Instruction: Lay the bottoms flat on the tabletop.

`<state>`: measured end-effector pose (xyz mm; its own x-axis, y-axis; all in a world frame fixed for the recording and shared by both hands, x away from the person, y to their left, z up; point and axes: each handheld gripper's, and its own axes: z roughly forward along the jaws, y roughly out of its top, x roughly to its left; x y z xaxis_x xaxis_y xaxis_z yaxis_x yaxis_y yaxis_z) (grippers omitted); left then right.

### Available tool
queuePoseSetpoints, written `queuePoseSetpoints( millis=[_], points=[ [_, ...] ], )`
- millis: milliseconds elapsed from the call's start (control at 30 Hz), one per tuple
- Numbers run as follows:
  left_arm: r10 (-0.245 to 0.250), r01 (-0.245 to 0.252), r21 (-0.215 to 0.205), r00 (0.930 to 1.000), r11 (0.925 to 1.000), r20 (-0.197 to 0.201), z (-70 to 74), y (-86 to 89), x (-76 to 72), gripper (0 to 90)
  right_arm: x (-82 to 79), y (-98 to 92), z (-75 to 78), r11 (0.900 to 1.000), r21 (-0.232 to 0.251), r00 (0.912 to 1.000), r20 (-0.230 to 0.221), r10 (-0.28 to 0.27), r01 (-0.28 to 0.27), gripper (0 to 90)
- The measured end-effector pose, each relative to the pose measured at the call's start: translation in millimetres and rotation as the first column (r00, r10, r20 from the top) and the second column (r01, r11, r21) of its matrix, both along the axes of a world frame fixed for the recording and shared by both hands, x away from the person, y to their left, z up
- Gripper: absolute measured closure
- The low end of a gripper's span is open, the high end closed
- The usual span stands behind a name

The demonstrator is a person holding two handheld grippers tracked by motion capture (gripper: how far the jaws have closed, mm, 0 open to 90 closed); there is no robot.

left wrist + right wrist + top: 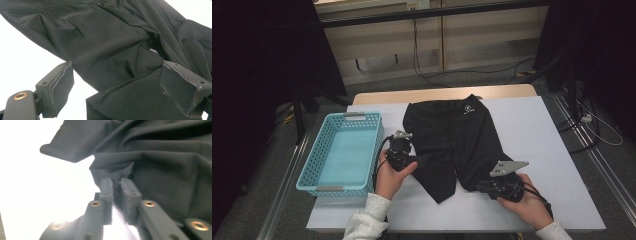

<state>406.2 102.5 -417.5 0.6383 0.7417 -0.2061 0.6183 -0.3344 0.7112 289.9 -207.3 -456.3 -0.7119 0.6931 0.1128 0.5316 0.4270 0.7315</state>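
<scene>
Light-blue perforated plastic basket (341,152) far left on the white table (542,135). Just right of it, left gripper (414,161), jaws spread wide, straddling the hem of one leg of the black fabric shorts (459,137), pads (60,87) not pressing on it. Shorts lie flat mid-table, long axis running away from the person, waistband at the far edge, legs pointing toward the person. Right gripper (482,186), jaws nearly together, pinching the other leg's hem edge (117,176).
</scene>
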Motion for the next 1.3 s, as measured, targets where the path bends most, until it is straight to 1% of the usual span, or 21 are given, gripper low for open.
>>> queuePoseSetpoints(
  millis=[33, 100, 167, 200, 233, 367, 433, 533, 600, 633, 700, 767, 800, 833, 900, 967, 1033, 1167, 1233, 1267, 1300],
  points=[
    [0.003, -0.003, -0.005, 1.0, 1.0, 0.0, -0.1, -0.7, -0.2, 12.6, -1.1, 0.2, 1.4, 1.0, 0.009, 1.0, 0.002, 0.008, -0.008, 77.4],
    [0.004, -0.004, -0.005, 1.0, 1.0, 0.003, 0.0, -0.7, 0.0, 12.6, -0.9, -2.9, 6.7, 1.0, 0.026, 0.9997, 0.023, -0.013, 0.013, 73.4],
    [0.002, -0.002, -0.007, 1.0, 1.0, -0.001, -0.3, 0.3, 0.5, 12.6, 1.8, -10.4, 11.5, 0.996, 0.055, 0.9969, 0.042, -0.066, 0.064, 69.5],
    [-0.001, 0.001, -0.001, 1.0, 1.0, -0.001, -0.2, 1.0, 0.8, 12.6, 4.2, -16.4, 12.7, 0.992, 0.078, 0.993, 0.05, -0.107, 0.103, 68.2],
    [0.003, -0.003, -0.003, 1.0, 1.0, 0.001, -0.4, 1.2, 0.9, 12.6, 5.8, -20.0, 12.9, 0.99, 0.083, 0.9916, 0.051, -0.119, 0.115, 68.5],
    [0.003, -0.003, -0.006, 1.0, 1.0, 0.001, 0.2, 1.6, 0.5, 12.6, 14.8, -36.5, 8.2, 0.978, 0.046, 0.9775, 0.049, -0.205, 0.203, 64.2],
    [0.004, -0.004, -0.006, 1.0, 1.0, 0.005, 0.5, 1.1, 0.2, 12.6, 17.4, -42.4, 6.7, 0.973, 0.067, 0.9743, 0.033, -0.223, 0.22, 63.0],
    [0.0, 0.0, -0.003, 1.0, 1.0, 0.003, 0.0, 0.6, 0.1, 12.6, 18.8, -47.3, 9.2, 0.97, 0.054, 0.9695, 0.052, -0.24, 0.237, 64.5],
    [0.003, -0.003, -0.003, 1.0, 1.0, 0.001, -1.8, -0.7, 0.2, 12.6, 19.2, -45.7, 8.1, 0.974, 0.052, 0.9743, 0.038, -0.222, 0.22, 65.7],
    [-0.008, 0.008, 0.005, 0.9999, 1.0, -0.008, -1.8, -0.6, 0.3, 12.6, 19.0, -42.2, 5.7, 0.977, 0.038, 0.9768, 0.029, -0.212, 0.211, 65.1],
    [-0.007, 0.007, 0.005, 1.0, 1.0, -0.006, -2.6, -1.8, -0.1, 12.6, 19.3, -32.5, -1.8, 0.985, 0.014, 0.9855, 0.006, -0.169, 0.169, 65.6],
    [-0.008, 0.008, 0.002, 0.9999, 1.0, -0.008, -1.8, -1.7, -0.5, 12.6, 19.3, -24.0, -7.5, 0.991, 0.024, 0.9907, -0.021, -0.135, 0.135, 65.9],
    [-0.002, 0.002, -0.003, 1.0, 1.0, -0.002, -1.9, -1.8, -0.6, 12.6, 18.7, -21.2, -8.5, 0.991, 0.033, 0.9917, -0.013, -0.128, 0.128, 72.3],
    [-0.003, 0.003, -0.005, 1.0, 1.0, -0.003, -1.7, -1.2, -0.4, 12.6, 17.9, -19.1, -8.2, 0.994, 0.032, 0.9944, -0.023, -0.103, 0.104, 83.3],
    [0.0, 0.0, -0.003, 1.0, 1.0, -0.004, -1.8, 0.2, 0.1, 12.6, 14.9, -15.5, -6.9, 0.996, 0.013, 0.9965, -0.01, -0.083, 0.083, 87.6],
    [-0.002, 0.002, -0.002, 1.0, 1.0, -0.008, -2.0, 1.3, 0.6, 12.6, 11.5, -13.0, -6.8, 0.998, 0.035, 0.9977, -0.043, -0.052, 0.053, 88.0],
    [0.001, -0.001, -0.004, 1.0, 1.0, -0.008, -1.7, 1.8, 0.9, 12.6, 6.1, -8.5, -4.9, 0.999, 0.02, 0.999, -0.034, -0.028, 0.028, 87.9],
    [0.003, -0.003, -0.008, 1.0, 1.0, -0.004, -0.4, 1.7, 1.0, 12.6, -1.7, 1.1, 1.7, 0.998, 0.05, 0.9978, -0.054, 0.039, -0.037, 85.8],
    [0.001, -0.001, -0.008, 1.0, 1.0, -0.005, -1.0, 1.3, 1.1, 12.6, -4.1, 5.9, 4.1, 0.997, 0.052, 0.9961, -0.059, 0.065, -0.062, 83.3],
    [0.004, -0.004, -0.01, 1.0, 0.9999, -0.005, -1.4, 0.9, 1.0, 12.6, -4.6, 7.2, 5.5, 0.997, 0.05, 0.9958, -0.06, 0.069, -0.066, 80.7],
    [0.002, -0.002, -0.005, 1.0, 1.0, -0.005, -1.2, 1.4, 1.1, 12.6, -4.3, 6.6, 7.5, 0.997, 0.044, 0.9972, -0.045, 0.059, -0.057, 75.6]
  ],
)
